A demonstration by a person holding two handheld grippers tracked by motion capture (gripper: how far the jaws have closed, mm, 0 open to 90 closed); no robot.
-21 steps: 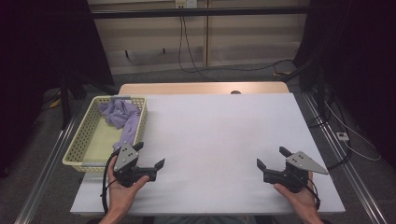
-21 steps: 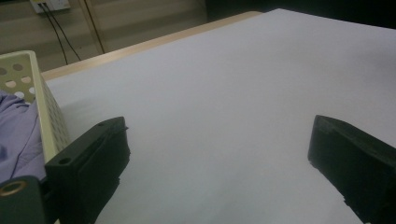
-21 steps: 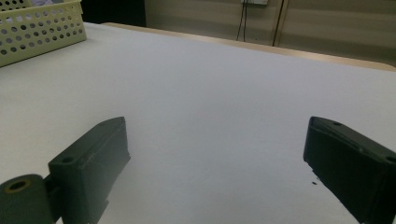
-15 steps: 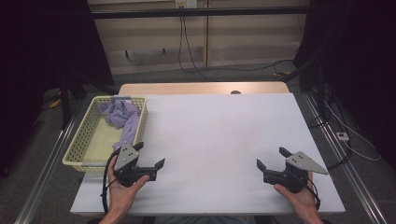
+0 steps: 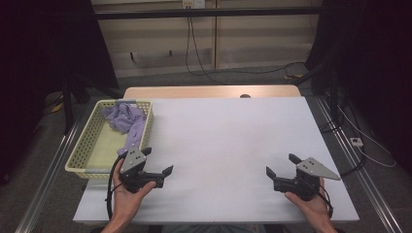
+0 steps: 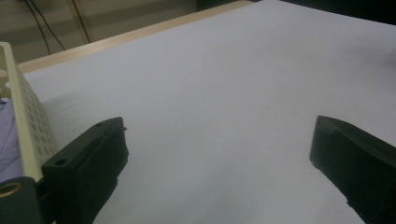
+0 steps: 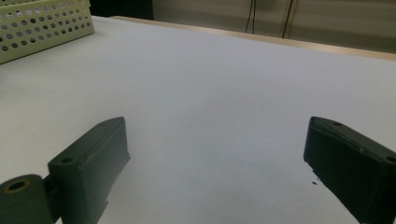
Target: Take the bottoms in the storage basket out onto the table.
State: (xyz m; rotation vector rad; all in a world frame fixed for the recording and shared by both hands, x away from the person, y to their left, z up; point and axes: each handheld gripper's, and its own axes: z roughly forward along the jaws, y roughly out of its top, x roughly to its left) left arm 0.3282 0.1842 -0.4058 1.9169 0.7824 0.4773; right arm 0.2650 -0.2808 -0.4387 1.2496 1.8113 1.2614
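1. White table [image 5: 228, 145] fills most of the scene, dark room and cables on the floor behind it.
2. Yellow basket [image 5: 82, 150] sits at the table's left edge with a purple cloth [image 5: 125, 120] bunched in its far end, one tail draped over the inner wall.
3. Left gripper [image 5: 158, 162] hovers just beside the basket's near corner, jaws spread wide, nothing between them.
4. Right gripper [image 5: 281, 165] is well apart at the near right, jaws wide too and holding nothing.
5. Looks like square one to me: cloth untouched, grabbing it and everything after is left.
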